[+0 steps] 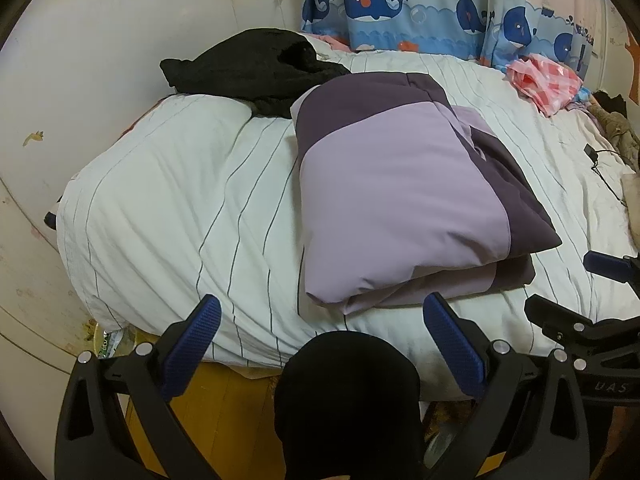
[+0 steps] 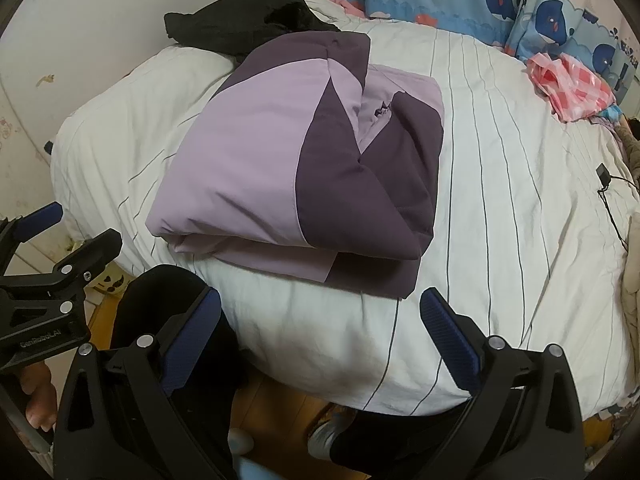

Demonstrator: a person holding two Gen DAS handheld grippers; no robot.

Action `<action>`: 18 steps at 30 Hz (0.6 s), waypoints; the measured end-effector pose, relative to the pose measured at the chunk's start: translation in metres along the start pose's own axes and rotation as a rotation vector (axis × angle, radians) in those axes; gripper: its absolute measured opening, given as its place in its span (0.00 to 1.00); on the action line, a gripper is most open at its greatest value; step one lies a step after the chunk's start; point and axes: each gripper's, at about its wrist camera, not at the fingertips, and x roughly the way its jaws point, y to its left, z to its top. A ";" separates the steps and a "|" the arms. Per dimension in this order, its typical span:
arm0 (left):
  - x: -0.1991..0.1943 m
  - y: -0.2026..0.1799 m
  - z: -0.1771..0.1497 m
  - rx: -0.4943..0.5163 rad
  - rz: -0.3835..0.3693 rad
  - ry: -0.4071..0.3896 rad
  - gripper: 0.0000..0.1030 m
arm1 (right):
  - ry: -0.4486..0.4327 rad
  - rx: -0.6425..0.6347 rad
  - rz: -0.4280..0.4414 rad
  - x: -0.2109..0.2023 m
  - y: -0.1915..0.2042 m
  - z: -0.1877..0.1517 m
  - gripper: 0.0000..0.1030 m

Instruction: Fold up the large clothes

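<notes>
Both the left claw and right claw are gaping wide, empty, with the folded purple jacket lying just ahead

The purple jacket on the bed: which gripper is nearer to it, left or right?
Left, though only slightly. The left gripper sits open just before the purple jacket's near edge. The right gripper is also open, with a wider strip of bed before the jacket.

A bed with a white pinstriped duvet stands against a scuffed pale wall; whale-print curtains hang behind, wooden floor below.
</notes>
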 end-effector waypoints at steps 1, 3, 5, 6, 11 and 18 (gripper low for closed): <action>0.001 0.000 0.000 0.000 0.001 0.001 0.95 | 0.001 0.000 -0.001 0.000 0.000 0.000 0.93; 0.001 0.000 0.001 0.001 0.001 0.003 0.95 | 0.003 -0.001 -0.001 0.001 0.000 0.000 0.93; 0.001 0.000 0.000 0.002 0.000 0.004 0.95 | 0.004 -0.001 -0.002 0.001 0.001 0.000 0.93; 0.001 -0.001 0.000 0.003 0.001 0.004 0.95 | 0.006 -0.001 -0.002 0.002 0.001 0.000 0.93; 0.003 -0.001 0.000 0.009 0.003 0.004 0.95 | 0.017 0.007 -0.004 0.006 -0.002 0.000 0.93; 0.004 -0.001 0.001 0.018 0.007 0.002 0.95 | 0.021 0.003 -0.005 0.008 -0.001 0.000 0.93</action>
